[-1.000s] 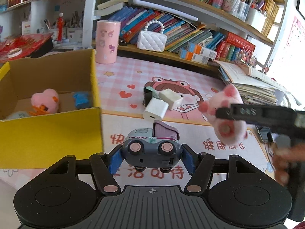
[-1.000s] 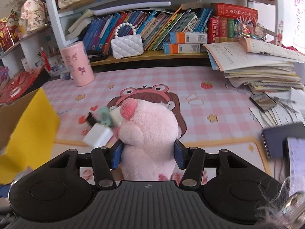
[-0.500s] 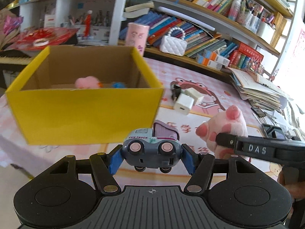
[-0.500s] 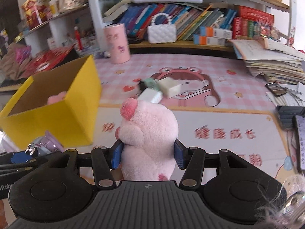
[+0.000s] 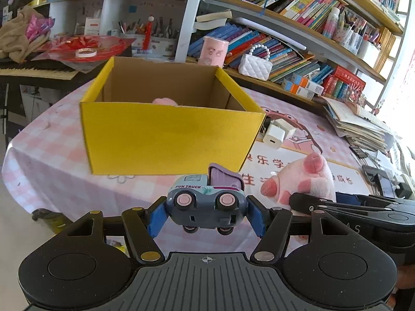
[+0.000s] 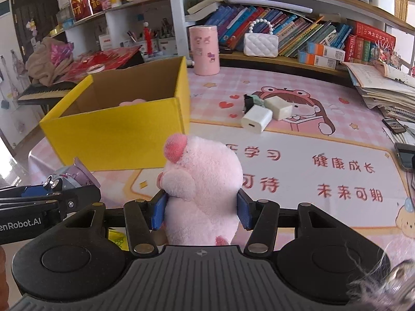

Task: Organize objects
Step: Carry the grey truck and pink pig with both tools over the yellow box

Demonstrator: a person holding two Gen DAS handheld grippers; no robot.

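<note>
My left gripper (image 5: 206, 217) is shut on a grey-blue toy truck (image 5: 206, 202) with a purple tipper, held in the air in front of the yellow cardboard box (image 5: 168, 140). My right gripper (image 6: 201, 207) is shut on a pink plush pig (image 6: 202, 181), to the right of the box (image 6: 116, 134). The pig also shows in the left wrist view (image 5: 303, 178), and the truck in the right wrist view (image 6: 70, 178). A pink plush (image 5: 163, 101) lies inside the box.
White chargers (image 6: 259, 119) and a small black and green item (image 6: 250, 101) lie on the pink mat behind. A pink cylinder (image 6: 205, 49), a white handbag (image 6: 260, 44) and bookshelves stand at the back. Paper stacks (image 6: 384, 85) and phones (image 6: 394, 125) are at right.
Both grippers have pulled back from the table with their toys still held. The yellow box now sits farther off and more centred, seen from its front side.
</note>
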